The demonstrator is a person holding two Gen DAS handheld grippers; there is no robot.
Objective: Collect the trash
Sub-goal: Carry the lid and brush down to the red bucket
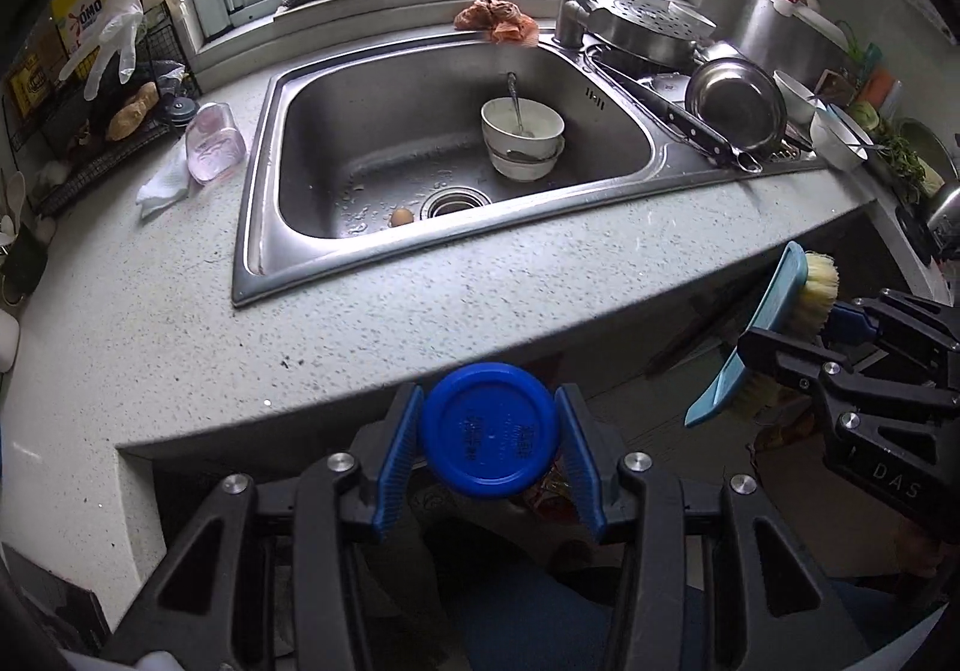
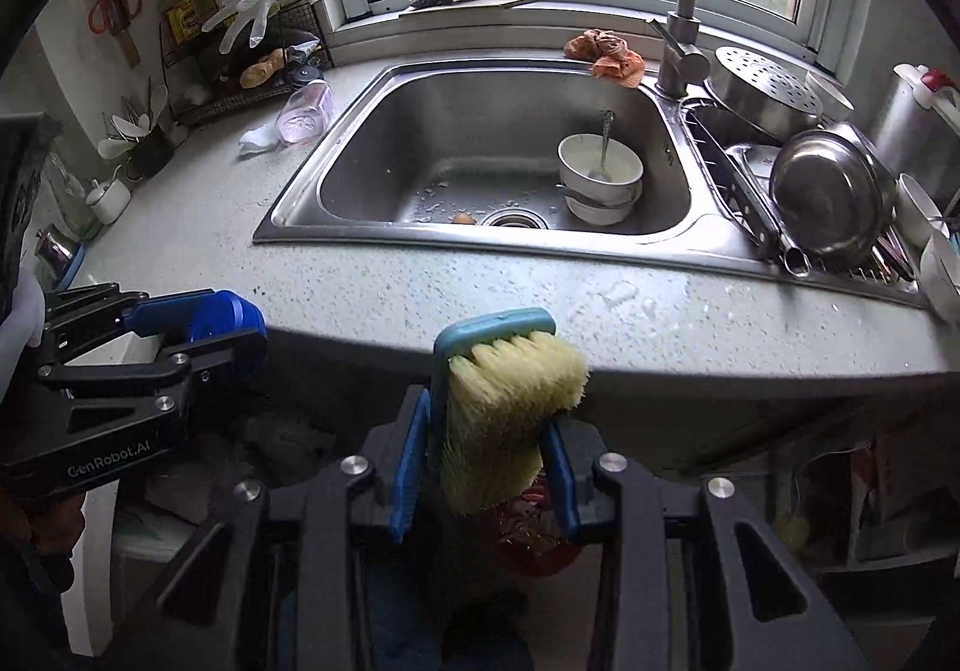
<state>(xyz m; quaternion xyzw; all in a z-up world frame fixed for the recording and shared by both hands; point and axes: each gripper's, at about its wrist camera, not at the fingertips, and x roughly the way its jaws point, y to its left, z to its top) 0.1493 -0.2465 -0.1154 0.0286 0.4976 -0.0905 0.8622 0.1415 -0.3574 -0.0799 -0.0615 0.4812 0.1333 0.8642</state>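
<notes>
In the sink [image 1: 312, 143] sit two stacked bowls [image 1: 522, 137] with a spoon [image 1: 516, 101], maybe food bits too; the left gripper [image 1: 489, 431] squeezes a blue lid [image 1: 489, 428]; the right gripper [image 2: 489, 467] squeezes a brush [image 2: 510, 401].

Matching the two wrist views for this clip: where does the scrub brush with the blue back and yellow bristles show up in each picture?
Left wrist view: the scrub brush is at the right edge, clamped in the right gripper, below the counter's front edge.
Right wrist view: the brush is at bottom centre, upright between that gripper's blue pads, bristles facing right.
Shared landmark: the stacked white bowls with a spoon in the sink.
</notes>
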